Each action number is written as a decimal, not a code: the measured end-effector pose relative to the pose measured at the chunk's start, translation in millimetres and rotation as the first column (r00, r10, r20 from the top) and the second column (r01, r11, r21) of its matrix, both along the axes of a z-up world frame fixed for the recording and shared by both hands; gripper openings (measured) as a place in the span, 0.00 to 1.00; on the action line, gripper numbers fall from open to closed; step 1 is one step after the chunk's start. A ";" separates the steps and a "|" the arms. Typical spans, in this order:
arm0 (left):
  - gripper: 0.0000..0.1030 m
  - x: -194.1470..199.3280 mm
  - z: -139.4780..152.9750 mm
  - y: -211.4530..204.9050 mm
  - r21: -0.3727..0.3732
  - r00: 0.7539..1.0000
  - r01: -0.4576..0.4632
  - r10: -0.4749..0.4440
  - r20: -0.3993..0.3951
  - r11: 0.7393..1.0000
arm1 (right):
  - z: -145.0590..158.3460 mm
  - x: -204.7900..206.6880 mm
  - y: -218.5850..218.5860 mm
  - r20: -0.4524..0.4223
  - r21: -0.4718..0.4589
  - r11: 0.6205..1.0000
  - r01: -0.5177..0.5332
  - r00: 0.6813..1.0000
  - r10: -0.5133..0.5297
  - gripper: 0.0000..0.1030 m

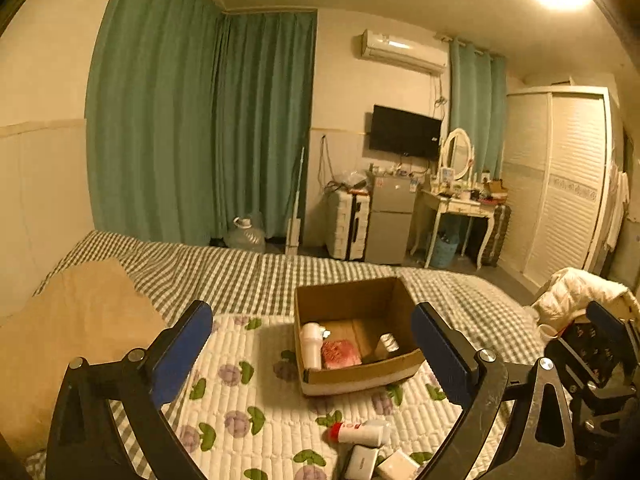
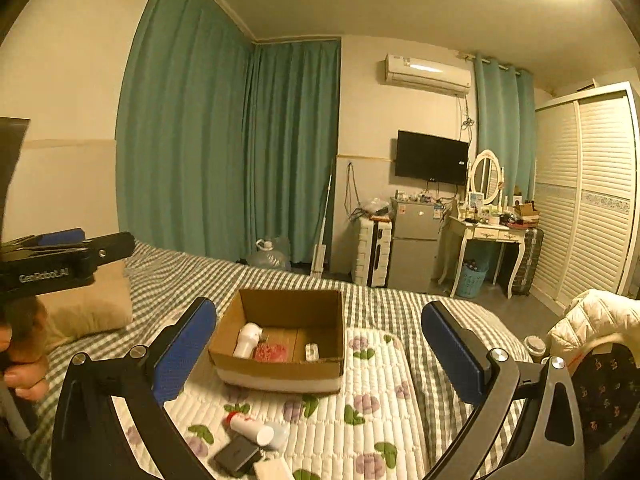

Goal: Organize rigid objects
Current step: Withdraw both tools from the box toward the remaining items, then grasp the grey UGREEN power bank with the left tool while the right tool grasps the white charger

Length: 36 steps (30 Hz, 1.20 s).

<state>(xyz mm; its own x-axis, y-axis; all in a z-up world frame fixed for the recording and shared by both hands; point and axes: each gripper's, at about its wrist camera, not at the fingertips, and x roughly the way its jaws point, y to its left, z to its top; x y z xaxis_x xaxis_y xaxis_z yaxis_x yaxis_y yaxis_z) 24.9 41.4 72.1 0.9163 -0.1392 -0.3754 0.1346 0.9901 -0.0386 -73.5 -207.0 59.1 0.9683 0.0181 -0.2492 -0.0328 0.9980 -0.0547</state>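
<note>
I had both grippers raised over the near end of the bed [image 1: 248,268], each with jaws spread wide and holding nothing: the left gripper [image 1: 312,344] and the right gripper [image 2: 320,344]. The cardboard box [image 2: 280,372] sat open on the floral quilt [image 2: 372,432], near the quilt's far edge, with a white bottle [image 2: 246,344], a red item [image 2: 272,353] and a small container [image 2: 311,351] inside. A red-capped bottle [image 2: 252,428], a dark box [image 2: 236,456] and a white box [image 1: 396,466] lay at the quilt's near edge. Bare quilt stretched between box and loose items.
</note>
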 end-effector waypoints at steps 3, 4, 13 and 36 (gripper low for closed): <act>1.00 0.0 -14.4 -1.8 0.022 1.000 -0.026 0.026 0.005 0.999 | -13.8 2.1 -2.1 -0.029 0.005 1.000 -0.001 1.000 0.001 1.00; 1.00 0.4 -19.3 -1.8 0.024 1.000 -0.030 0.029 0.005 0.999 | -18.0 3.5 -3.3 -0.040 0.008 1.000 -0.003 0.999 0.003 1.00; 1.00 21.0 -79.8 -2.6 0.103 0.994 0.009 0.002 -0.105 0.995 | -83.0 26.2 -0.6 -0.152 0.018 0.999 -0.027 0.988 0.030 1.00; 0.98 43.6 -202.5 -25.4 0.180 0.947 0.168 -0.108 -0.302 0.969 | -236.4 64.6 14.1 -0.456 -0.019 0.997 -0.080 0.888 0.063 1.00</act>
<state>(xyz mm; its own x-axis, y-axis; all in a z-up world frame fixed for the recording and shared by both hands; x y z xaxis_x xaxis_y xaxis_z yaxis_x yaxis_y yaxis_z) 68.5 16.0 -130.4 0.7419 -0.1508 -0.6533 0.2835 0.9536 0.1018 -8.9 -192.9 -177.3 0.7455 0.0655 -0.6633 -0.1338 0.9896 -0.0527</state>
